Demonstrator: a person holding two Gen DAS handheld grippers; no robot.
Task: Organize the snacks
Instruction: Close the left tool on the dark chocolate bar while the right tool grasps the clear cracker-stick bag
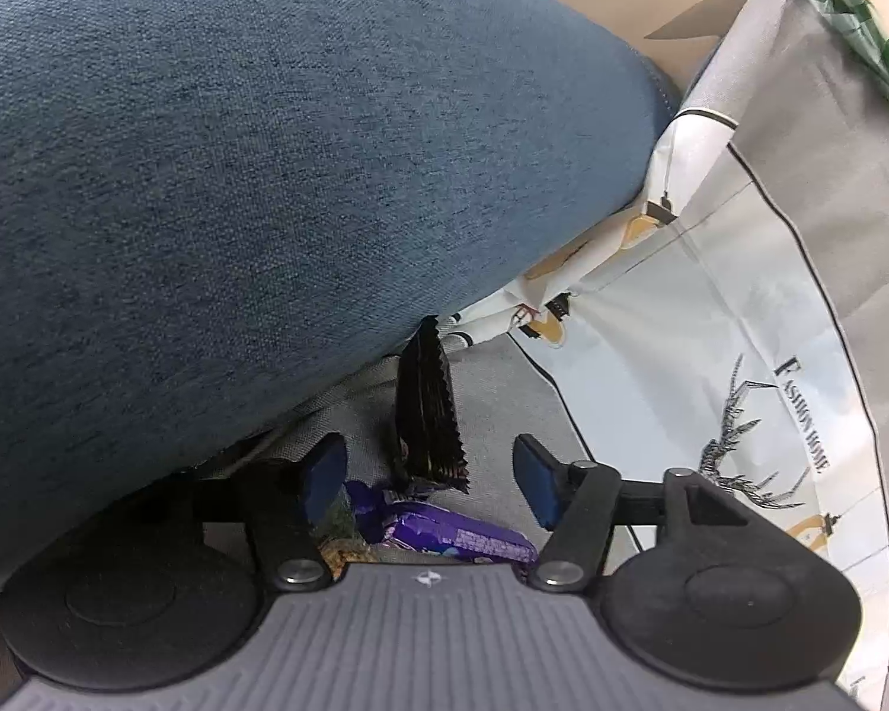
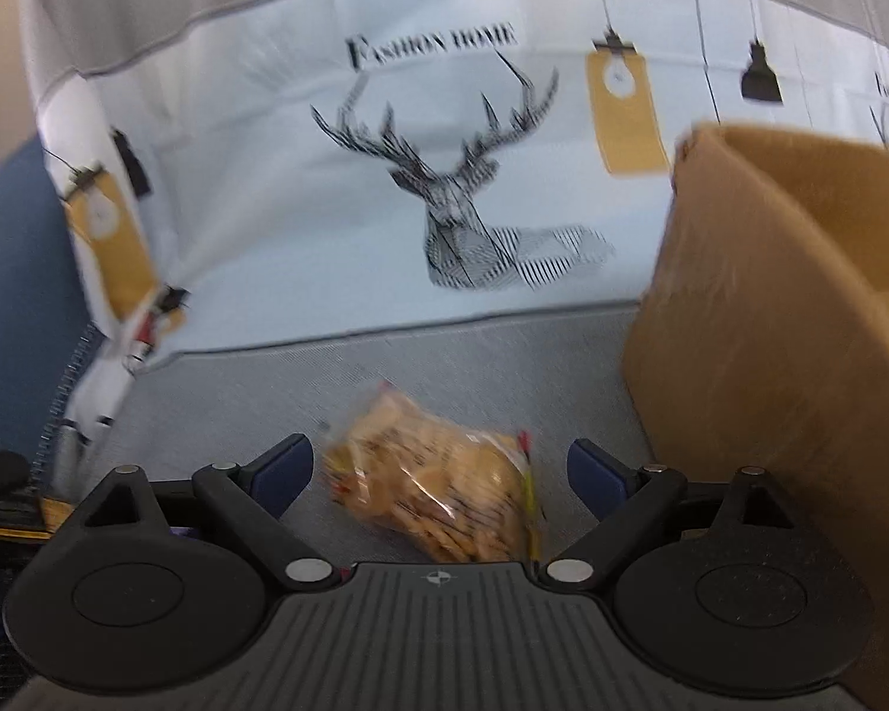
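Right wrist view: the right gripper has jaws wide and empty, the cracker bag between them, long axis slanting across the gap.

Left gripper is partly open, a black wrapper just ahead.

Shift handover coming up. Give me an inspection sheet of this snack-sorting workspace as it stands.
Surface: grey fabric floor of a printed storage bin.
Job's things: black wrapped snack standing tilted against the blue cushion; purple snack pack lying flat below it; clear bag of tan snacks lying flat.
Clutter: cardboard box at the right of the right wrist view.
Grippers: left hand-held gripper open, astride the black snack without pressing; right hand-held gripper open, either side of the clear bag.
Cables: nothing seen.
Surroundings: deer-print bin wall.
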